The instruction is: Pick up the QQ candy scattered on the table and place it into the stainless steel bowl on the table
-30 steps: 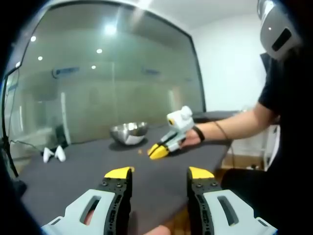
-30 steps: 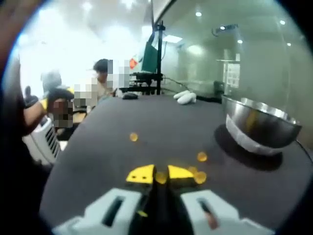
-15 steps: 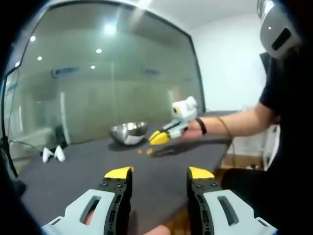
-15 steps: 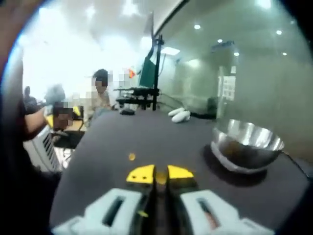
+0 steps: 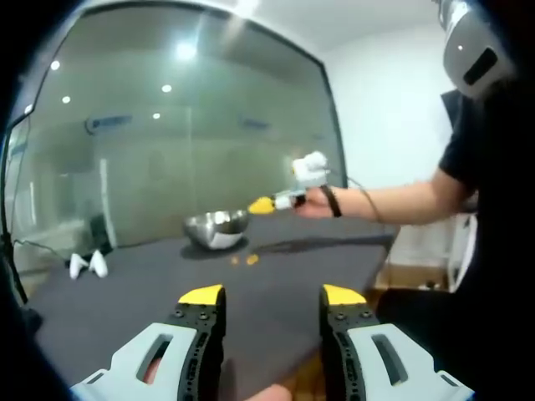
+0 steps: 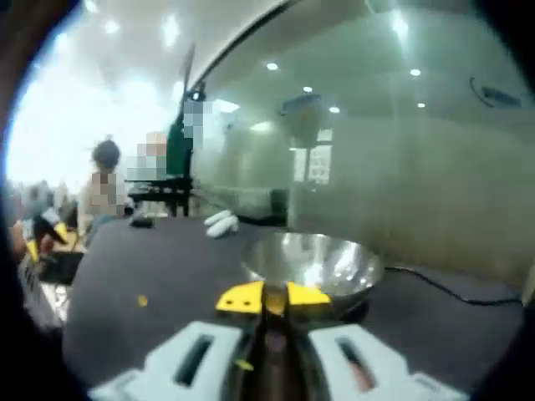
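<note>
Left gripper sits low over the dark table, jaws apart and empty. Across it, the right gripper hangs above the steel bowl; two candies lie beside.

Office-like room: glass partition wall, recessed ceiling lights, seated people.

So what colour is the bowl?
Shiny silver bowl, best in the right gripper view.

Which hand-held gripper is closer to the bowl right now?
Right. The right hand-held gripper hangs at the bowl rim, shut on a candy; the left hand-held gripper sits far back across the table.
</note>
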